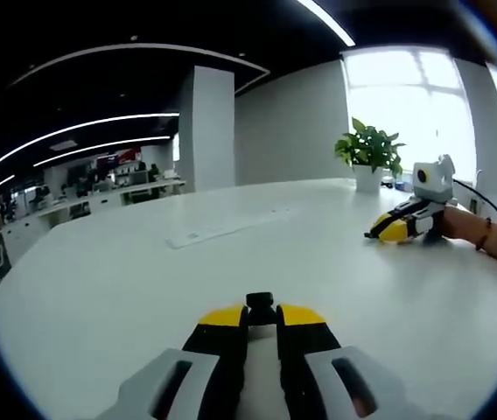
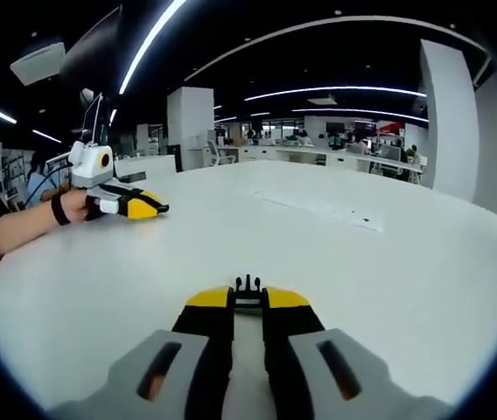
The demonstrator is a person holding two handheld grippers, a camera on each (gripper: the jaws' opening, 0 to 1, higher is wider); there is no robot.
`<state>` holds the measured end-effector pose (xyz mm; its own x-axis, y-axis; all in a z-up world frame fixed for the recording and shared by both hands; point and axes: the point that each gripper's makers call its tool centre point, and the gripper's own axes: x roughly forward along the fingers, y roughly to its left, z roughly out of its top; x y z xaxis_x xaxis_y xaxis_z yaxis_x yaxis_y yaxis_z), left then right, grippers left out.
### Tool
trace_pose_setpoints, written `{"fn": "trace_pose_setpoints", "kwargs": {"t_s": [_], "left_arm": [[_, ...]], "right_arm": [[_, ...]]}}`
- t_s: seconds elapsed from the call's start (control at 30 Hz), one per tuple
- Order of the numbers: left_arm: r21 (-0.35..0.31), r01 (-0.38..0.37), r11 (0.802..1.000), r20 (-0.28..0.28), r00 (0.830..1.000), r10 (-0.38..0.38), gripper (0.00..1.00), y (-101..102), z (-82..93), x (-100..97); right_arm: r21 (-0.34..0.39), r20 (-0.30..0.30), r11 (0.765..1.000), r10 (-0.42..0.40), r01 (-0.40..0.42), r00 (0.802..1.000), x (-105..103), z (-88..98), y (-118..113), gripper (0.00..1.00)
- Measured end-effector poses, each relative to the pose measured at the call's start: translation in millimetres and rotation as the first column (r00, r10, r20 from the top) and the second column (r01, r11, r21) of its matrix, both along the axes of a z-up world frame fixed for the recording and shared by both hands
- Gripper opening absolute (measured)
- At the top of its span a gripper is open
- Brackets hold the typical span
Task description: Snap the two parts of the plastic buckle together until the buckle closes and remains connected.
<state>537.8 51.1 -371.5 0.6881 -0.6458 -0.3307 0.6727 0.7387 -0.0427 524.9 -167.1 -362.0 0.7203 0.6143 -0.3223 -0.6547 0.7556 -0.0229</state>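
Left gripper (image 1: 262,317): yellow-tipped jaws rise from the bottom of my left gripper view, pressed in on a small black buckle part (image 1: 261,305) that pokes out between the tips, low over the table.
Right gripper (image 2: 248,297): same pose in my right gripper view, jaws pinched on the other black buckle part (image 2: 248,290), its prongs sticking out past the tips.
Table (image 1: 143,262): large, white, rounded edge; it carries both grippers, well apart from each other. In the right gripper view it is the same bare white top (image 2: 362,271).
Paper sheet (image 1: 218,230): flat on the table beyond the left gripper, well clear of it; I see it again past the right gripper (image 2: 318,208).
Potted plant (image 1: 369,150): green, in a white pot, at the far table edge by the bright window.
Other gripper seen across: from the left gripper view the right gripper sits at far right on the tabletop; from the right gripper view the left gripper sits at far left. From these distant views I cannot tell how their jaws stand.
Buckle: two halves, one per gripper, apart, not joined.
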Motion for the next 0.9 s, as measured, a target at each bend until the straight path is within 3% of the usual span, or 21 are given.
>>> {"fn": "trace_pose_setpoints", "kwargs": {"t_s": [0.53,0.9], "left_arm": [[0.004,0.009,1.000,0.000,1.000,-0.009,0.11,-3,5.7,3.4],[-0.023,0.000,1.000,0.006,1.000,0.000,0.11,0,10.1,10.9]], "right_arm": [[0.014,0.027,1.000,-0.028,0.028,0.999,-5,6.7,6,0.11],[0.018,0.052,1.000,-0.013,0.012,0.999,15,16.4,5,0.11]]}}
